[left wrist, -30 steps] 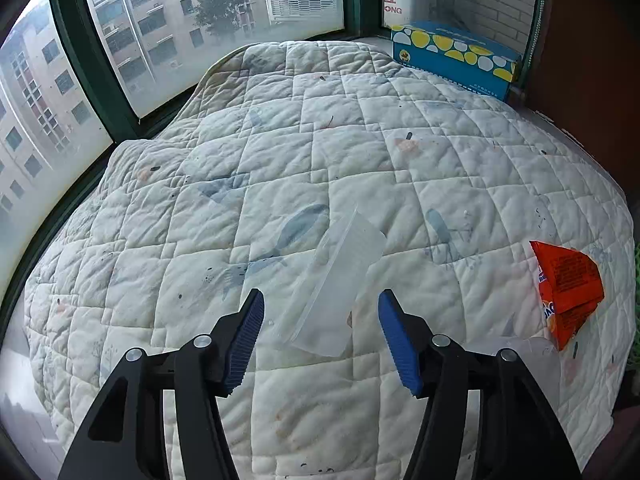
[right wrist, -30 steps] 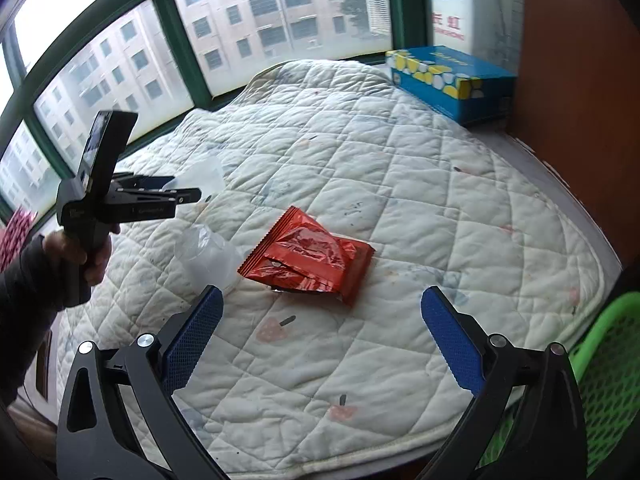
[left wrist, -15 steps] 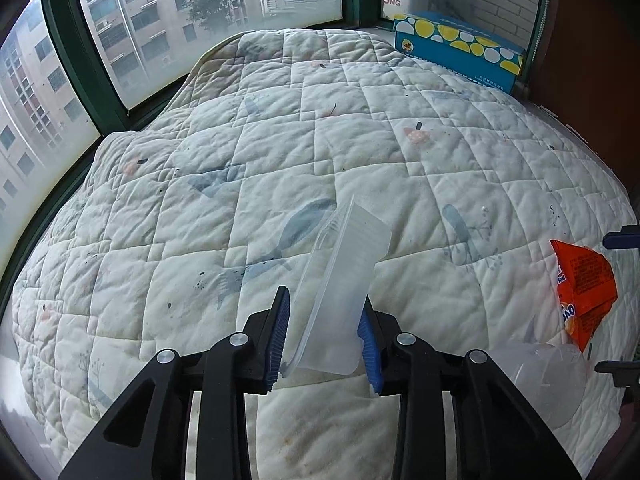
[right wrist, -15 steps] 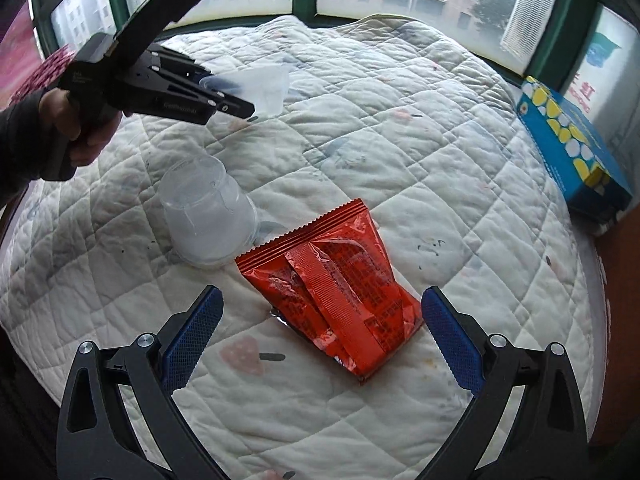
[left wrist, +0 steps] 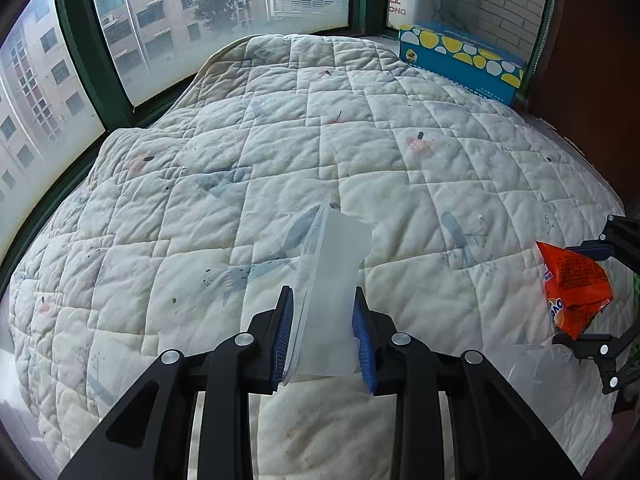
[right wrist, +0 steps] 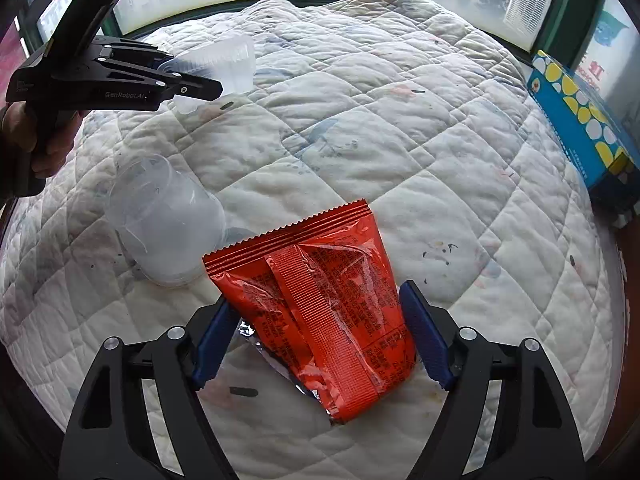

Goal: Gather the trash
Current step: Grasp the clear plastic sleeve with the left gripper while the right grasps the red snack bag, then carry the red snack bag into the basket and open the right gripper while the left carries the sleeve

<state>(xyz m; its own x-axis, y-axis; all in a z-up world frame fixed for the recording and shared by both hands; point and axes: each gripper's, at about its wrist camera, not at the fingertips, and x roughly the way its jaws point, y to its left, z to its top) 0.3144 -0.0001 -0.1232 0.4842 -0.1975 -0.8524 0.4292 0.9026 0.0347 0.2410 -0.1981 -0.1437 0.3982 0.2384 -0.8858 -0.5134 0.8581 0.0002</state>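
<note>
My left gripper (left wrist: pixel 323 334) is shut on a flat clear plastic container (left wrist: pixel 330 292) and holds it above the white quilt (left wrist: pixel 280 168); it also shows in the right wrist view (right wrist: pixel 224 64). My right gripper (right wrist: pixel 320 338) has its jaws closed in around a red-orange snack wrapper (right wrist: pixel 320 304) that lies on the quilt (right wrist: pixel 380 120), the pads at or near its sides. The wrapper also shows in the left wrist view (left wrist: pixel 574 286). A clear plastic cup (right wrist: pixel 164 220) lies on its side just left of the wrapper.
A blue box with yellow and white spots (left wrist: pixel 460 60) stands at the far right by the window, also in the right wrist view (right wrist: pixel 580 124). Green-framed windows (left wrist: pixel 80 40) border the quilt. A brown wall (left wrist: pixel 592 60) is on the right.
My left gripper closed on the clear container and lifted it. My right gripper swung over the red wrapper, came down, and its jaws narrowed around it.
</note>
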